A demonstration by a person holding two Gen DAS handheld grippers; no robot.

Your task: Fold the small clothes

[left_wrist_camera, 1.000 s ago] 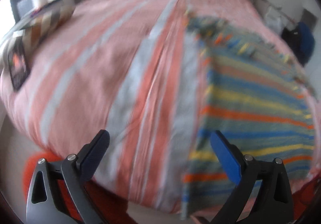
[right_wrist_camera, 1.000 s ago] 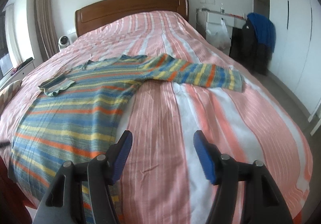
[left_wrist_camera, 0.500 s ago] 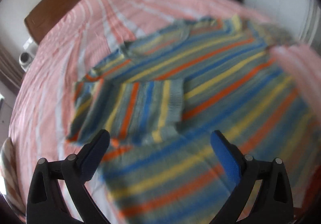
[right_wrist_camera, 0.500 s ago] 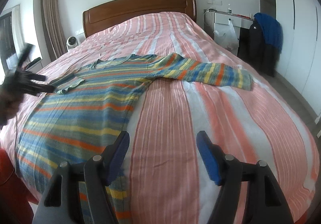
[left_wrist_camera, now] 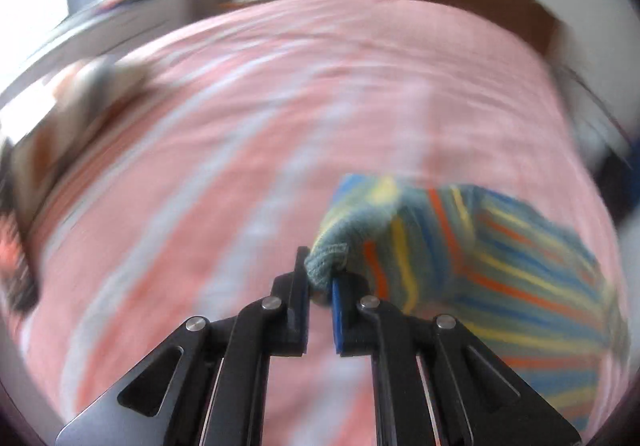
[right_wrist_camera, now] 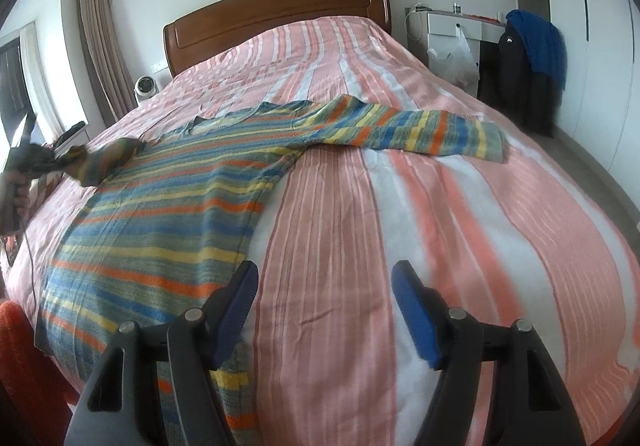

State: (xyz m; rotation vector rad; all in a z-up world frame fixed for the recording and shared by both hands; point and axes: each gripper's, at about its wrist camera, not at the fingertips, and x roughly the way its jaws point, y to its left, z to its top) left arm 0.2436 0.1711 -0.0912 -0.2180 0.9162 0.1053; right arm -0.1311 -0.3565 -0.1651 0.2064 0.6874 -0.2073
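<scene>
Left sleeve cuff pinched, ready to fold.
My left hand-held gripper (left_wrist_camera: pixel 320 286) clamps the sweater (right_wrist_camera: pixel 168 206) cuff (left_wrist_camera: pixel 326 264) for folding; my right hand-held gripper (right_wrist_camera: pixel 324 302) hangs wide open, empty, near its hem.

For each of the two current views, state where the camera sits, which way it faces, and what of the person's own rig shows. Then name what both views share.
Left wrist: on the left gripper, facing across the bed; its fingers pinch the sweater's cuff.
Right wrist: on the open right gripper, facing the headboard; the left gripper shows far left.
Shared: the striped sweater, bed and headboard.
</scene>
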